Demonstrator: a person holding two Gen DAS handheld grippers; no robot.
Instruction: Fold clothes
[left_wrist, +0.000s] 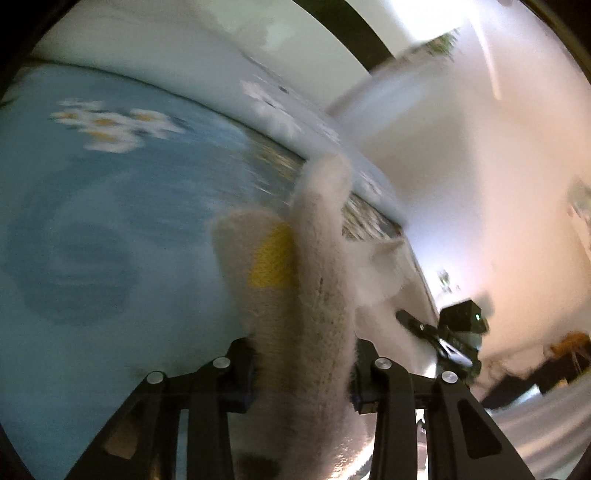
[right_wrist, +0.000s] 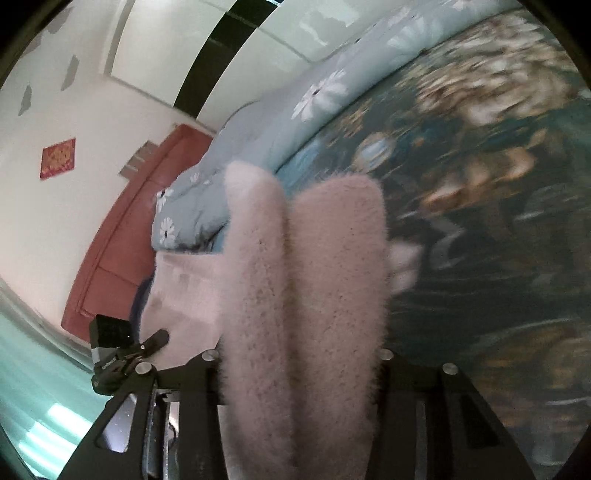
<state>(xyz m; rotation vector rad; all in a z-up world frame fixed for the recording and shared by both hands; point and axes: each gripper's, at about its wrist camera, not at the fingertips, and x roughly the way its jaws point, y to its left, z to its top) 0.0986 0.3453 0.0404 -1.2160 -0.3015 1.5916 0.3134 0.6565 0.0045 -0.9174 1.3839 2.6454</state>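
The left tongs are clenched on a thick fold of a fuzzy cream garment, which bunches up between the two black fingers and rises ahead of the camera. A yellow patch shows on the fleece beside that fold. The right tongs grip the same garment the same way, with two plump ridges of pile standing up between the fingers. Each camera catches the other tool off to its side, so the two grips sit near each other along one edge of the cloth.

Held like this, the garment hangs or trails from both grips above the bed rather than lying flat on it. Two grips on one edge would suit carrying that edge over to make a fold, or lifting the piece to spread it out; the views are too blurred and too full of fleece to say which, or to show how much of the garment is already doubled.

The surface below is a bed. Under the left tongs it is a pale blue sheet printed with white daisies; under the right it is a dark teal floral cover. A light blue daisy quilt is heaped along the far edge. Beyond it are white walls, a red-brown door and a small red hanging.
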